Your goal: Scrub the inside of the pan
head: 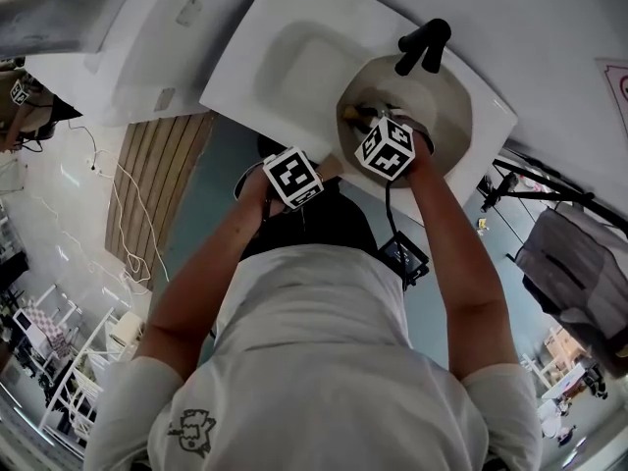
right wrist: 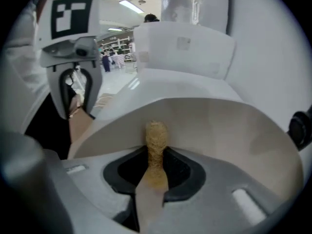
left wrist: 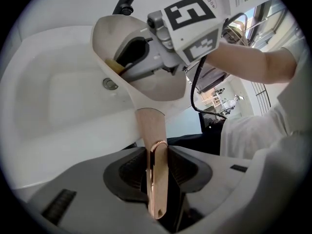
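A cream-coloured pan (head: 432, 116) is held tilted over the white sink (head: 294, 62). My left gripper (left wrist: 157, 172) is shut on the pan's pinkish handle (left wrist: 151, 128), and its marker cube (head: 292, 178) shows in the head view. My right gripper (right wrist: 155, 174) is shut on a scrubber (right wrist: 156, 138) of tan fibres on a flat wooden stem. The scrubber's tip rests against the inner wall of the pan (right wrist: 219, 130). From the left gripper view, the right gripper (left wrist: 129, 57) reaches down into the pan (left wrist: 161, 89), with the yellow scrubber (left wrist: 114, 65) at its tip.
A black faucet (head: 424, 45) stands behind the pan at the sink's back edge. The sink drain (left wrist: 110, 84) lies below the pan. A white cabinet (head: 128, 57) adjoins the sink on the left. The person's body fills the lower part of the head view.
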A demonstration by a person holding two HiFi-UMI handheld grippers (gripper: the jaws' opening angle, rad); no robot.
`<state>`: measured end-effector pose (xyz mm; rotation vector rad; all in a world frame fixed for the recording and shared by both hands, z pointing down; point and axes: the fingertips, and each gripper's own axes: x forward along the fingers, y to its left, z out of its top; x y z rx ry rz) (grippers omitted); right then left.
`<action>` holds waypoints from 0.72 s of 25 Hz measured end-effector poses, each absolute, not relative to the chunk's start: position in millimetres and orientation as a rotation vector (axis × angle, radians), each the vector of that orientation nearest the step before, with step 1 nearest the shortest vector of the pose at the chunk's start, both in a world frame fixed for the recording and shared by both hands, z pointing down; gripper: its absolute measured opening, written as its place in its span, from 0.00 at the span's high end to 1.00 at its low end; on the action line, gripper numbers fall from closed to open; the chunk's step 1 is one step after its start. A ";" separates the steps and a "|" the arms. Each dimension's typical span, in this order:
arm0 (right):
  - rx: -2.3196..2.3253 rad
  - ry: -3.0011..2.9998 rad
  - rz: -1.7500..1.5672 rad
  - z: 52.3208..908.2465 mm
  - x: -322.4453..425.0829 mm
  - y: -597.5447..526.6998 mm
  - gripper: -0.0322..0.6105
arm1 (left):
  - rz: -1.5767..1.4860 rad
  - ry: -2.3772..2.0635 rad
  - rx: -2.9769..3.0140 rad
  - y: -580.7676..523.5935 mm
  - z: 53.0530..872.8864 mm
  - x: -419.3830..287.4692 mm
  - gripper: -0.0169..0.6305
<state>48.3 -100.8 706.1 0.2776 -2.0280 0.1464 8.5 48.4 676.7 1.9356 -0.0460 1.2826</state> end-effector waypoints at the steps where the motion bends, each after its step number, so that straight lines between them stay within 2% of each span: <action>1: 0.201 -2.019 0.178 707.5 49.7 -85.6 0.80 | 1.280 -0.045 1.932 48.6 676.7 8.6 0.76; 7: -0.159 -1.817 0.322 718.5 88.1 -11.6 0.81 | 1.258 -0.048 1.910 50.0 676.5 8.3 0.76; 12: -0.300 -1.539 0.408 720.3 149.9 6.4 0.81 | 1.255 -0.056 1.908 50.8 676.4 10.1 0.76; 18: -0.268 -1.198 0.240 736.8 232.7 -25.3 0.81 | 1.250 -0.061 1.890 53.0 677.1 13.0 0.76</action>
